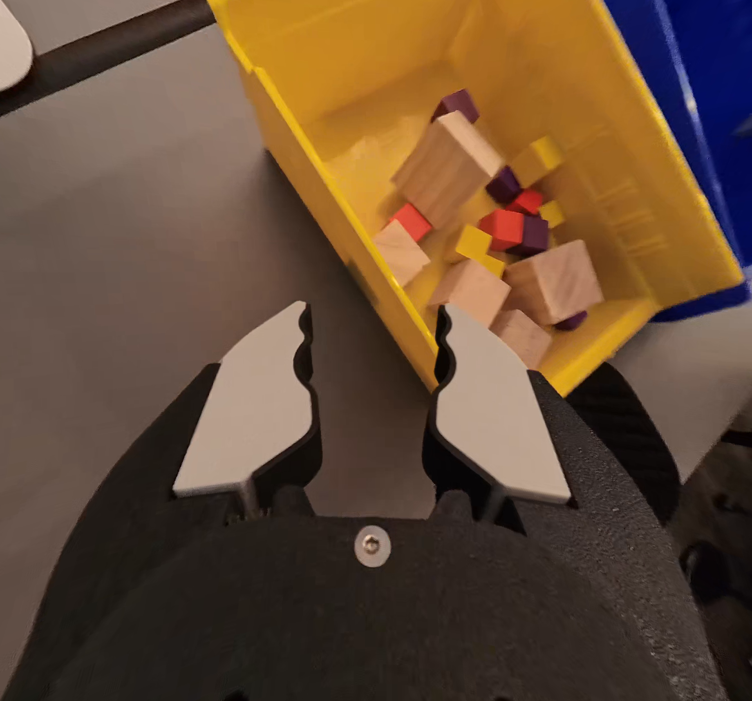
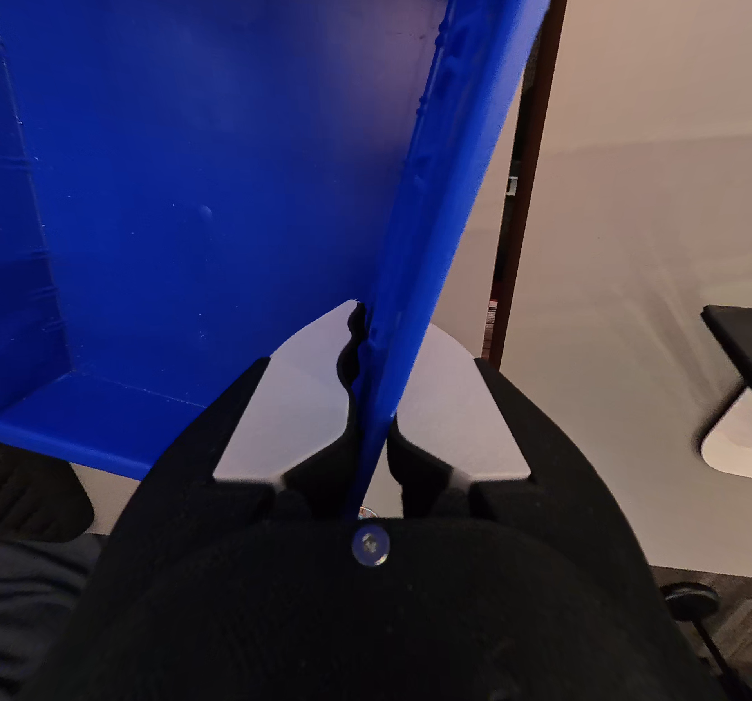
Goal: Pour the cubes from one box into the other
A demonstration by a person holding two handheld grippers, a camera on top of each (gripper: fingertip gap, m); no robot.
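Your left tongs (image 1: 372,349) sit released above the grey table (image 1: 142,233), their right finger just beside the near corner of the yellow box (image 1: 366,50). That box lies at 1 o'clock and holds the cubes (image 1: 480,229): plain wood, red, purple and yellow. Your right tongs (image 2: 372,360) are clenched on the side wall of the blue box (image 2: 203,152), whose visible interior holds nothing.

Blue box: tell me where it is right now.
The blue box fills the left and centre of the right wrist view, its side wall clamped between the right gripper jaws. In the left wrist view it sits behind the yellow box, at the right edge.
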